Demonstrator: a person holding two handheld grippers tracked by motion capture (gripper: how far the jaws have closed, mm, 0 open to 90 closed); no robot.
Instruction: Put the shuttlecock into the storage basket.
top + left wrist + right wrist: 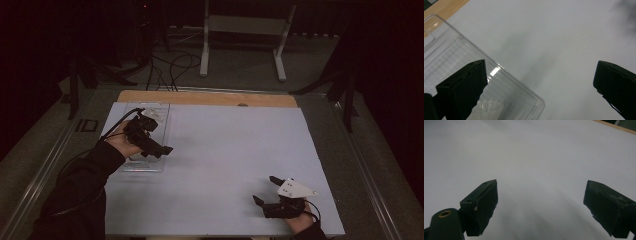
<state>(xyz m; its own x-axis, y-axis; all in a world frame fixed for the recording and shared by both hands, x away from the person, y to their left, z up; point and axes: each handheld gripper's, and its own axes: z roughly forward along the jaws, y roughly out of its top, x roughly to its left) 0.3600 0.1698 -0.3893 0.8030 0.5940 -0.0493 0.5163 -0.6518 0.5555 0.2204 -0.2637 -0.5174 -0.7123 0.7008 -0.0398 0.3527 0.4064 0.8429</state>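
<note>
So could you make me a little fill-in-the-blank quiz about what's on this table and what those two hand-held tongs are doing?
1. The clear plastic tray lies near the table's ____ edge in the high view.
2. The left tongs hover over the tray with jaws ____.
3. The right tongs hold ____ between their jaws.
4. A pale sheet covers most of the ____ tabletop.

Missing words: left; open; nothing; wooden

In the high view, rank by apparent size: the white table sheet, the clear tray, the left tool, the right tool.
1. White table sheet
2. Clear tray
3. Left tool and right tool: these look about alike, and the right one sits nearer the camera, so I leave them unranked.
</note>
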